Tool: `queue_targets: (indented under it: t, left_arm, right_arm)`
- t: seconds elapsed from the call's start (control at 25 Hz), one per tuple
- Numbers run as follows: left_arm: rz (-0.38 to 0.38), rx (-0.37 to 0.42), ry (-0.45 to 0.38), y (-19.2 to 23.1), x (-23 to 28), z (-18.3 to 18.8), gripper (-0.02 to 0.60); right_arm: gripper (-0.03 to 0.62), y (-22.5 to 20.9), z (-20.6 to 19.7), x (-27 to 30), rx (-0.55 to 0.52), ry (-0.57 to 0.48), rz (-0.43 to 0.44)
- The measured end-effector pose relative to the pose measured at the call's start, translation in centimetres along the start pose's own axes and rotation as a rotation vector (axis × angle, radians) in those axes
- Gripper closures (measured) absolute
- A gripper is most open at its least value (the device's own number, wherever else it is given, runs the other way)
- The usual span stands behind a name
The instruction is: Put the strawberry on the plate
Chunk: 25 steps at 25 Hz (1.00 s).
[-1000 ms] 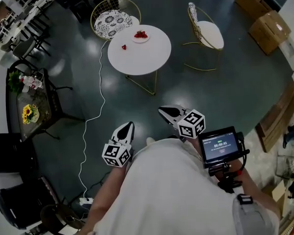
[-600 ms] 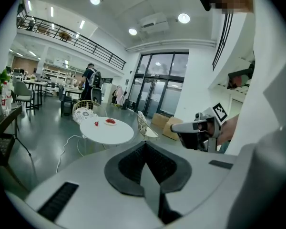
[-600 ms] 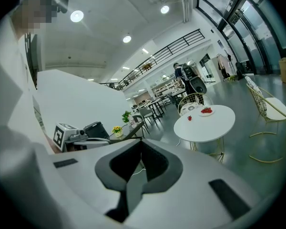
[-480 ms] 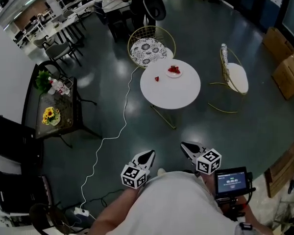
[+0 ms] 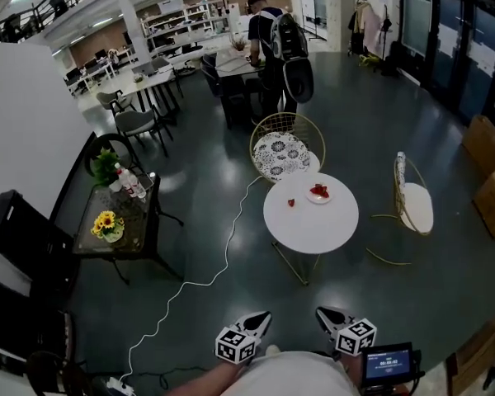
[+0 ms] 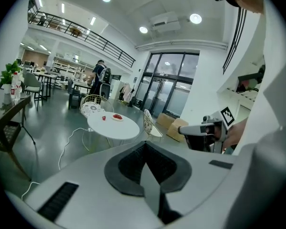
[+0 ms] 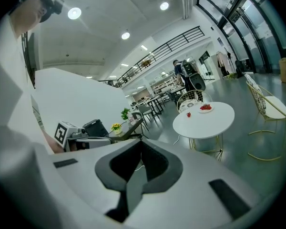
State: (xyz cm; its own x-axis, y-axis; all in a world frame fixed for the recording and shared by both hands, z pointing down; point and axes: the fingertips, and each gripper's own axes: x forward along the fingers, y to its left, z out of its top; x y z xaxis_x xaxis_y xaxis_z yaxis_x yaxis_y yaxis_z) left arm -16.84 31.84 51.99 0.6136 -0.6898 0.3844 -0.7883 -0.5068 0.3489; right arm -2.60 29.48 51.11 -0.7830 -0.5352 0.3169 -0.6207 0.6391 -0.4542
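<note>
A lone red strawberry (image 5: 291,203) lies on the round white table (image 5: 309,225), left of a small white plate (image 5: 319,194) that holds more strawberries. The table stands a few steps ahead of me. Both grippers are held low and close to my body, far from the table. My left gripper (image 5: 261,318) is shut and holds nothing, and my right gripper (image 5: 325,312) is shut and empty too. In the left gripper view the strawberry (image 6: 104,118) and plate (image 6: 117,117) show small beyond the shut jaws. The right gripper view shows the same strawberry (image 7: 188,114) and plate (image 7: 206,108).
A gold wire chair with a patterned cushion (image 5: 283,152) stands behind the table, another with a white cushion (image 5: 414,205) to its right. A dark side table (image 5: 120,225) with flowers and bottles is at left. A white cable (image 5: 206,280) crosses the floor. A person with a backpack (image 5: 278,44) stands far back.
The head view has tilted up: the table has slid down the frame and looks smaller, and more of the hall shows. Both grippers now sit at the bottom edge, still shut.
</note>
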Motion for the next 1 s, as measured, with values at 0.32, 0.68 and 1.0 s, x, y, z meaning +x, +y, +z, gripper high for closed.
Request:
queue_targets:
  t: [0.32, 0.68, 1.0]
  left_arm:
    - [-0.021, 0.032, 0.001, 0.2, -0.9, 0.4, 0.577]
    - [-0.01, 0.036, -0.011, 2.0, -2.3, 0.3, 0.577]
    - [0.042, 0.015, -0.031, 5.5, -4.5, -0.6, 0.577]
  right_arm:
    - [0.586, 1.1, -0.1, 0.9, -0.002, 0.014, 0.003]
    - [0.586, 2.5, 0.4, 3.2, -0.014, 0.022, 0.014]
    - [0.586, 3.8, -0.1, 6.3, -0.021, 0.046, 0.039]
